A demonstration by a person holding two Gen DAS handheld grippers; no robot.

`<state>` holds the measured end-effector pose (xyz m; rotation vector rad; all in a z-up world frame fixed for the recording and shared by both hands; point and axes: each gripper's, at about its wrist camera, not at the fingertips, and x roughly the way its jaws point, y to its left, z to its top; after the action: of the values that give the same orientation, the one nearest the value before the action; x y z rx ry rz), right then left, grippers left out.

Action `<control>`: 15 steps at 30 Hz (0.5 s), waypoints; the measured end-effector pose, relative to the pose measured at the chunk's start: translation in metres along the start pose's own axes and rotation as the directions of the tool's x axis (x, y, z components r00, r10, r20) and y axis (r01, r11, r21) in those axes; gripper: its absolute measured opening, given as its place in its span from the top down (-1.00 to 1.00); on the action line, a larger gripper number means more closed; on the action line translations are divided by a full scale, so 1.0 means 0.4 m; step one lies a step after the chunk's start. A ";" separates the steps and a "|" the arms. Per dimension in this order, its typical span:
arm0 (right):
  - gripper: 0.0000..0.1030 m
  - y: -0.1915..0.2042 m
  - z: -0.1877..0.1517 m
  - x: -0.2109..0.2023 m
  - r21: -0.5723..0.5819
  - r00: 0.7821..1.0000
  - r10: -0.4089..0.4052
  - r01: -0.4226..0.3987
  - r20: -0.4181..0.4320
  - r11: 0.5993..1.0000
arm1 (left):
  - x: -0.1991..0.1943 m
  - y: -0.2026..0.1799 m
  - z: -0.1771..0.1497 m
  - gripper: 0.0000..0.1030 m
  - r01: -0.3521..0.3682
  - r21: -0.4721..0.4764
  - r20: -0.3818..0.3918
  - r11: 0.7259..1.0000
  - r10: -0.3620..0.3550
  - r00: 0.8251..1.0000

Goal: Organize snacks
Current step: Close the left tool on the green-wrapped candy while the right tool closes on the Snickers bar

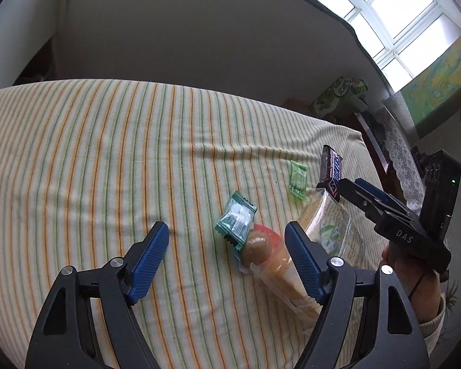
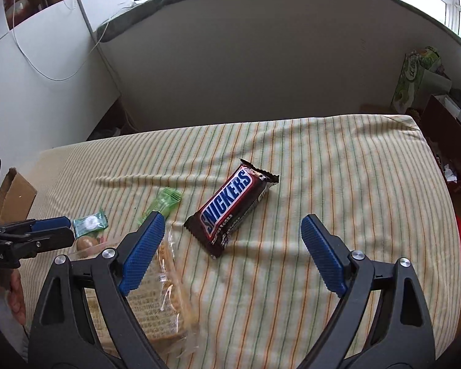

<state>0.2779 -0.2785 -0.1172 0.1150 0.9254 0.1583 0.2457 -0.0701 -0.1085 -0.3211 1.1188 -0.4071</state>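
Several snacks lie on a striped cloth (image 1: 107, 153). My left gripper (image 1: 227, 227) hangs open above a teal candy (image 1: 236, 218) and a clear packet with a brown ball (image 1: 256, 246); neither finger touches them. Beside these lie a printed clear biscuit packet (image 1: 332, 224), a green candy (image 1: 297, 178) and a Snickers bar (image 1: 332, 169). In the right wrist view my right gripper (image 2: 233, 220) stands open over the Snickers bar (image 2: 230, 209), which lies flat and slanted. Its left finger (image 2: 144, 246) covers part of the biscuit packet (image 2: 163, 292). The green candy (image 2: 164, 203) and teal candy (image 2: 90, 223) lie further left.
A cardboard box flap (image 2: 13, 196) shows at the cloth's left edge. A green tissue box (image 2: 411, 77) and clutter stand beyond the far right corner. A pale padded board rises behind the table. A hand (image 1: 415, 276) holds the right gripper.
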 end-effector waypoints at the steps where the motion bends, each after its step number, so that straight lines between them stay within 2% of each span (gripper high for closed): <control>1: -0.79 -0.005 0.004 0.012 0.011 1.000 0.013 -0.012 -0.009 1.000 | 0.003 0.001 0.008 -0.50 0.010 0.002 0.001 1.000 -0.010 1.000; 5: -0.77 -0.009 0.011 0.047 0.019 0.999 0.020 -0.020 -0.026 1.000 | 0.018 -0.016 0.016 -0.28 -0.025 0.060 0.007 0.998 0.025 1.000; 7: -0.58 -0.005 0.010 0.055 0.006 1.000 0.007 -0.007 -0.024 1.000 | 0.025 -0.031 0.014 -0.07 -0.050 0.099 0.013 0.994 0.049 0.999; 10: -0.13 -0.001 0.011 0.053 -0.009 1.000 -0.001 0.001 -0.013 1.000 | 0.035 -0.056 0.004 0.16 -0.095 0.175 0.032 0.980 0.090 0.995; 11: 0.13 -0.002 0.010 0.051 -0.011 1.000 0.006 -0.006 -0.013 1.000 | 0.040 -0.065 -0.003 0.17 -0.111 0.204 0.040 0.973 0.105 0.994; 13: 0.22 -0.006 0.003 0.045 -0.025 1.000 0.000 -0.001 -0.012 1.000 | 0.044 -0.077 -0.013 0.21 -0.139 0.261 0.054 0.955 0.130 0.990; 15: 0.31 -0.007 -0.008 0.035 -0.044 1.000 -0.002 0.001 -0.013 0.999 | 0.045 -0.087 -0.022 0.22 -0.138 0.295 0.053 0.945 0.128 0.990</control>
<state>0.2838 -0.2784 -0.1308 0.0726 0.9347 0.1782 0.2392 -0.1095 -0.1109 0.0140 1.0222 -0.4422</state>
